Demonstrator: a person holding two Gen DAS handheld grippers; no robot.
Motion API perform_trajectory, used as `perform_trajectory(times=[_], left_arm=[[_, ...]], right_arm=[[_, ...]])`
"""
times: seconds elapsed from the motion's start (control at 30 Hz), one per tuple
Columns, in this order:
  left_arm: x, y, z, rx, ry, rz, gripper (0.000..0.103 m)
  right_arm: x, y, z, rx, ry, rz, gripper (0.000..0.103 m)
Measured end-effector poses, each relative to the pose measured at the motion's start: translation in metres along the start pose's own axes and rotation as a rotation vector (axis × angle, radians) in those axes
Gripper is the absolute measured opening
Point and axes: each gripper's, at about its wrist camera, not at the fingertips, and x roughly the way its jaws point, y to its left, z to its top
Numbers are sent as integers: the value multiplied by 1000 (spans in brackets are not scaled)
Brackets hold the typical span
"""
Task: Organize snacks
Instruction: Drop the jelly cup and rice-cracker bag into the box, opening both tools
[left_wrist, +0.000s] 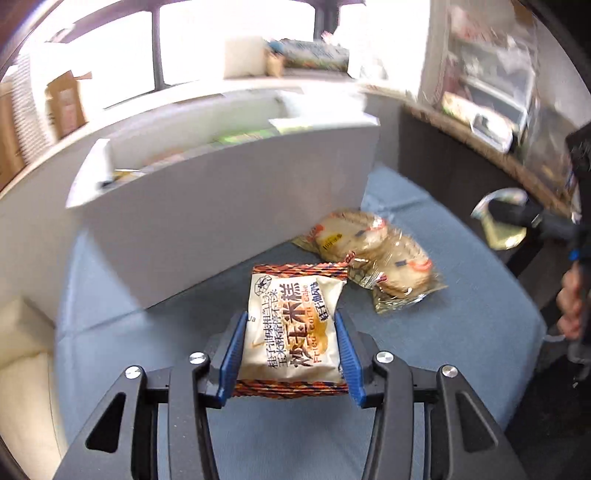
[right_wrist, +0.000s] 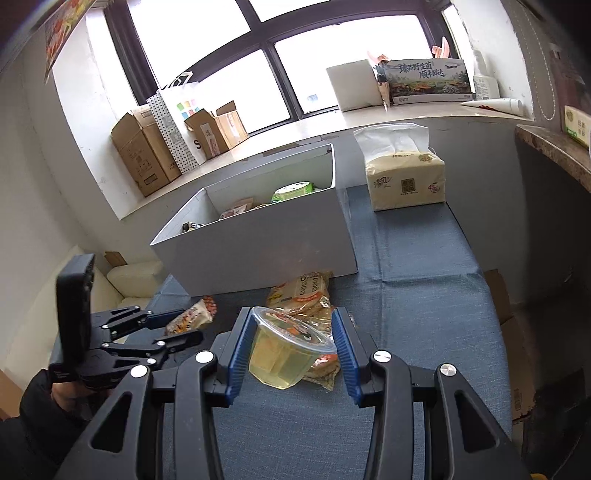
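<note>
My left gripper (left_wrist: 290, 328) is shut on a cream corn-cake packet (left_wrist: 293, 325) with an orange patterned border, held over the blue cloth. It also shows in the right wrist view (right_wrist: 188, 325), where the packet (right_wrist: 192, 314) sticks out past the fingers. My right gripper (right_wrist: 291, 332) is shut on a clear jelly cup (right_wrist: 286, 354) of yellow jelly; it shows at the right of the left wrist view (left_wrist: 498, 214). Two rice-cracker packets (left_wrist: 373, 254) lie on the cloth near the white box (right_wrist: 258, 236), which holds several snacks.
A tissue pack (right_wrist: 404, 177) stands on the cloth right of the box. The blue-clothed table (right_wrist: 424, 302) ends at a dark gap on the right. Cardboard boxes (right_wrist: 147, 155) and a paper bag line the window sill. A cream sofa (left_wrist: 22, 354) sits to the left.
</note>
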Motion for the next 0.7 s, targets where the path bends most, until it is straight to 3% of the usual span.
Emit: perform_trajectory(times=[0.2, 0.33, 0.53, 0.7], left_arm=[[-63, 18, -2, -193, -110, 21, 51], [-91, 29, 22, -204, -203, 29, 52], [-73, 60, 93, -247, -248, 41, 52], [-27, 84, 147, -245, -216, 87, 52]], right_arm=[[6, 32, 3, -84, 16, 26, 47], [11, 52, 23, -146, 8, 37, 47], [41, 68, 95, -191, -45, 57, 47], [95, 60, 158, -180, -28, 22, 47]])
